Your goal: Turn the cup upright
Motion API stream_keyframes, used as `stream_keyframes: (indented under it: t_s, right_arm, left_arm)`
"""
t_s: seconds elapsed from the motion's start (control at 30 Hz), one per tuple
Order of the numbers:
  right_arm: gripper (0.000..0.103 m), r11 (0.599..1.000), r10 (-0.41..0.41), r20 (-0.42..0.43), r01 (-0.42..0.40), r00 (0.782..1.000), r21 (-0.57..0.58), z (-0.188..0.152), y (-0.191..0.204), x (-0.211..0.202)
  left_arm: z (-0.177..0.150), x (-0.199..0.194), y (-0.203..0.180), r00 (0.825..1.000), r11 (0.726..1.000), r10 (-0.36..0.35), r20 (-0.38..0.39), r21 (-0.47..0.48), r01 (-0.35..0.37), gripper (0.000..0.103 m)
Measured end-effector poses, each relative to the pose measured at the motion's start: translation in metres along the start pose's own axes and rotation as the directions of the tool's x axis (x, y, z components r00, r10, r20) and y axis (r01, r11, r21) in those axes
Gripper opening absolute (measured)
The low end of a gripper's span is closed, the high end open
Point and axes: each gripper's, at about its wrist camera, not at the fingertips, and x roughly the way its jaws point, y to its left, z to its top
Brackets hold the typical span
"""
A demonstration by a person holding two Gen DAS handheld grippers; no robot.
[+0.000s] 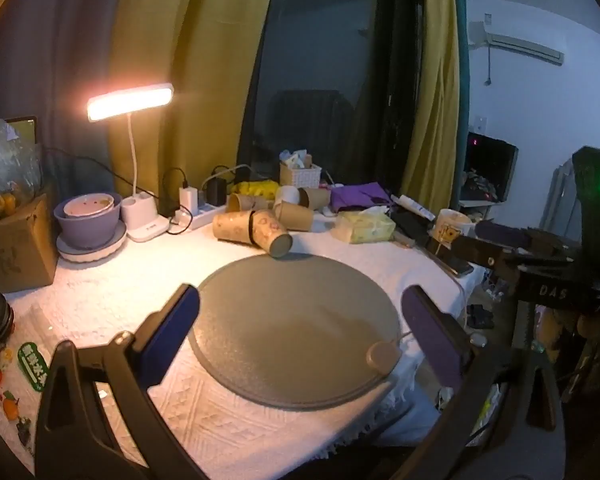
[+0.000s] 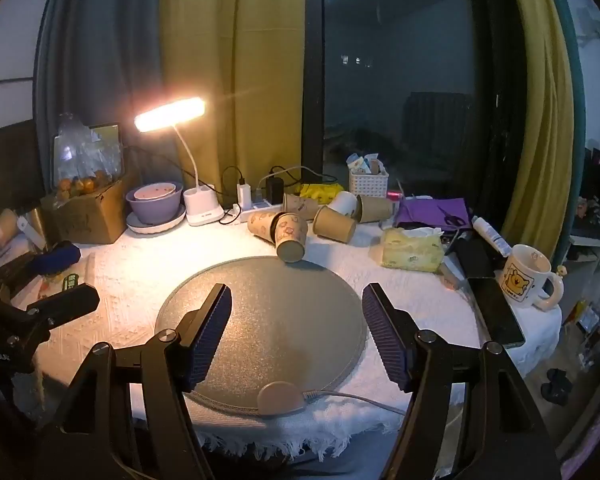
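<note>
We see both claws spread wide with nothing between the pads, hovering over the near part of the round grey mat (image 2: 268, 312) on the worktop (image 2: 132, 280), which is covered in a white textured cloth. Left claw (image 1: 300, 332) sits over the mat's near-left side; right claw (image 2: 296, 328) over the mat's near middle. In the left wrist view the right claw's body shows at the far right edge; in the right wrist view the left claw's body shows at the left edge.

The cup (image 2: 290, 238) (image 1: 271, 233), a printed paper one, lies on its side at the far rim of the mat, its base toward us and touching or just overlapping the mat edge. Its mouth end is tucked against a second printed cup (image 2: 262, 222) lying on its side just behind it. More brown paper cups (image 2: 334, 222) lie toppled in a cluster just beyond, to the right.

Other stuff: lit desk lamp (image 2: 170, 114) at back left, purple bowl (image 2: 154, 206) on a plate beside it, power strip (image 2: 252, 206) with chargers, yellow tissue pack (image 2: 412, 250) to the right of the cups, white mug (image 2: 526, 276) with a bear print at the right edge, white basket (image 2: 368, 182) at the back, cardboard box (image 2: 88, 216) at left. A small round puck (image 2: 280, 398) with a cable sits on the mat's near rim.
</note>
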Motion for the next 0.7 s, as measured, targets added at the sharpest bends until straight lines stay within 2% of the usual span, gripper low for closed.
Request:
stream_keyframes:
  t_s: [0.7]
  right_arm:
    - [0.071,1.000,-0.005,-0.016,0.005,1.000,-0.027,0.0001,0.0059,-0.0031]
  left_arm:
    - [-0.0043,-0.0065,0.0031,1.000,1.000,0.004,0.015,-0.026,-0.003,0.102]
